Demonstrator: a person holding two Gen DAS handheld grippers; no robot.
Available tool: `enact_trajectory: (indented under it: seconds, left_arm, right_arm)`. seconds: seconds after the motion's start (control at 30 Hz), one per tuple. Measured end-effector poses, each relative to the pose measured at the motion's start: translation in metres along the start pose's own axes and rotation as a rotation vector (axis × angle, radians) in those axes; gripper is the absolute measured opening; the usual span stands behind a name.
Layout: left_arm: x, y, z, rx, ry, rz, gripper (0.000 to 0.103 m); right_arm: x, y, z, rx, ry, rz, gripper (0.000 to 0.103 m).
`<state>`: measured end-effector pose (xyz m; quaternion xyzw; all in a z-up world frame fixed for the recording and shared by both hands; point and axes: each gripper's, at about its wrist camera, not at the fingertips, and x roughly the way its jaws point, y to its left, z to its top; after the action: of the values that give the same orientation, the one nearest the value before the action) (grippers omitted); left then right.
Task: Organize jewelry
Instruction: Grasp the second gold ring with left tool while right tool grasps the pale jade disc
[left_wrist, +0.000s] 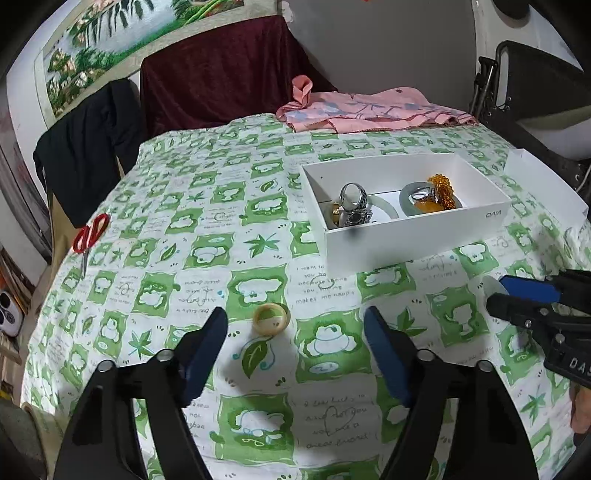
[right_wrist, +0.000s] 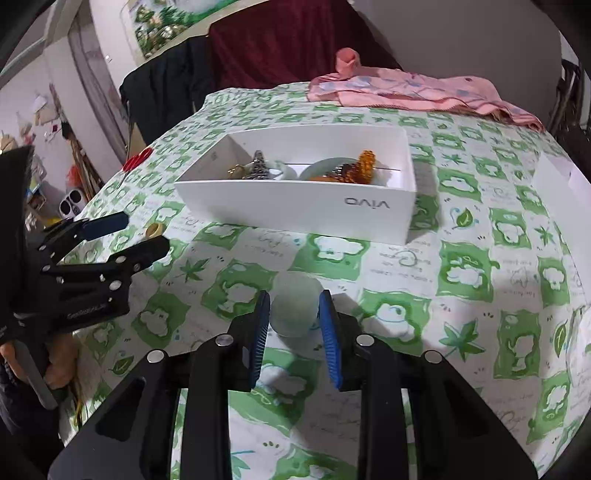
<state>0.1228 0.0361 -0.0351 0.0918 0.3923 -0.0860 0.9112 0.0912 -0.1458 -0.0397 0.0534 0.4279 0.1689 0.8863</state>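
Straddling a cream ring (left_wrist: 270, 319) lying loose on the tablecloth (left_wrist: 207, 258), the left gripper (left_wrist: 295, 325) is standing wide open around it, pads apart from it, presumably lining up a pick. The right gripper (right_wrist: 294, 314) is pinching a pale translucent bangle (right_wrist: 293, 308) between narrowed pads, likely carrying it to the white box (right_wrist: 295, 206), which is already holding silver rings (left_wrist: 352, 205), a green bangle (left_wrist: 408, 205) and amber beads (left_wrist: 443, 190).

My table's green-patterned cloth (left_wrist: 207, 258) carries white box (left_wrist: 413, 236), cream ring (left_wrist: 270, 319), red scissors (left_wrist: 90, 234), pink cloth (left_wrist: 369, 110).
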Motion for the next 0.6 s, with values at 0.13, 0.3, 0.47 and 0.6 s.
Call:
enact_trajectory:
  seconds: [0.13,0.3,0.47,0.6]
  left_arm:
    - [0.004,0.009,0.0,-0.047,0.022,-0.039,0.058]
    - [0.01,0.011,0.001,-0.055,0.047,-0.043,0.046]
    - [0.016,0.017,0.001,-0.08,0.072,-0.066,0.021]
    - [0.01,0.014,0.001,-0.071,0.046,-0.053,0.021]
  right_arm:
    - [0.0,0.002,-0.001,0.003,0.0,-0.002,0.026]
    - [0.0,0.001,-0.001,-0.004,0.0,-0.005,0.026]
    - [0.0,0.001,-0.001,-0.004,-0.001,-0.005,0.026]
    - [0.0,0.001,-0.001,-0.005,-0.001,-0.005,0.026]
